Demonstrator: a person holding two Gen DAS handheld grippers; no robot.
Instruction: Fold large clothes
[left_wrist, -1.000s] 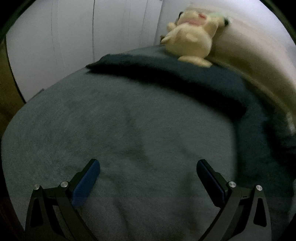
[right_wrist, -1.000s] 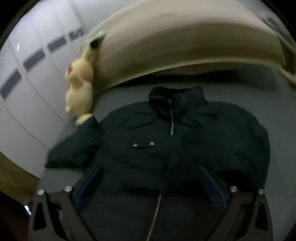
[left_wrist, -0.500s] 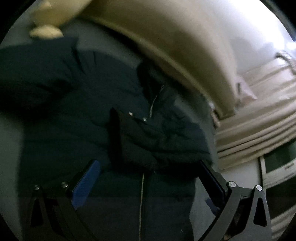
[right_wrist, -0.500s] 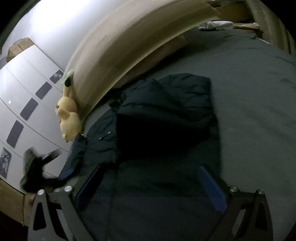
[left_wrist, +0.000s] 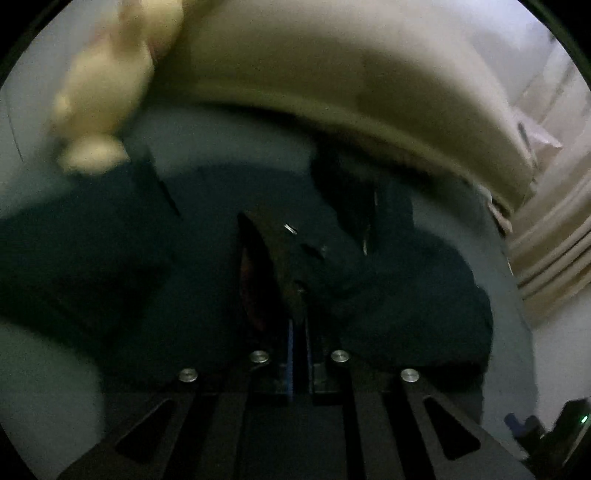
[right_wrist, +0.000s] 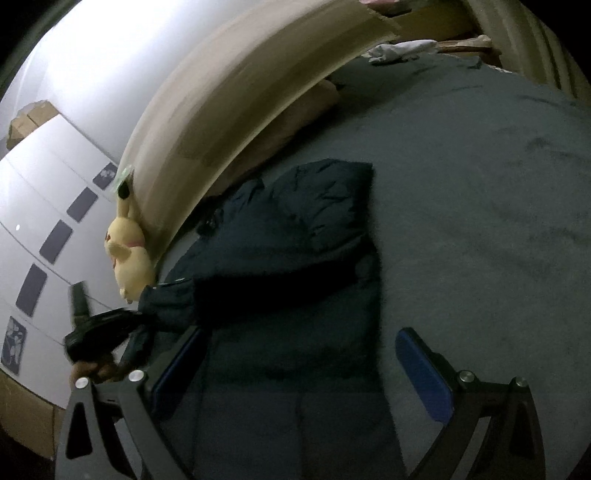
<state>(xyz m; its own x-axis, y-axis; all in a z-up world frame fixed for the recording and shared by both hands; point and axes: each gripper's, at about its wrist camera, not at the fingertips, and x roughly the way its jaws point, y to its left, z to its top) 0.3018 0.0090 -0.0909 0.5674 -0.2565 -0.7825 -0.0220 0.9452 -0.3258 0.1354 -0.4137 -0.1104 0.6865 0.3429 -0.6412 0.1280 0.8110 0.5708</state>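
Note:
A dark navy puffer jacket (right_wrist: 295, 258) lies on the grey bed (right_wrist: 480, 184), its right side folded over the front. In the left wrist view the jacket (left_wrist: 369, 295) fills the middle, collar and zip toward the headboard. My left gripper (left_wrist: 299, 325) is shut, its blue pads pinching a raised edge of the jacket fabric. It also shows in the right wrist view (right_wrist: 99, 332), at the jacket's left sleeve. My right gripper (right_wrist: 306, 365) is open and empty above the jacket's lower part.
A yellow plush toy (right_wrist: 129, 254) leans on the beige headboard (right_wrist: 240, 92) by the jacket's left sleeve; it also shows in the left wrist view (left_wrist: 103, 88). White wardrobe doors (right_wrist: 44, 206) stand at left. A white cloth (right_wrist: 399, 50) lies at the bed's far end.
My left gripper has swung over the jacket, closed from wide open and taken hold of the fabric. The jacket's right side was folded inward. My right gripper stays open.

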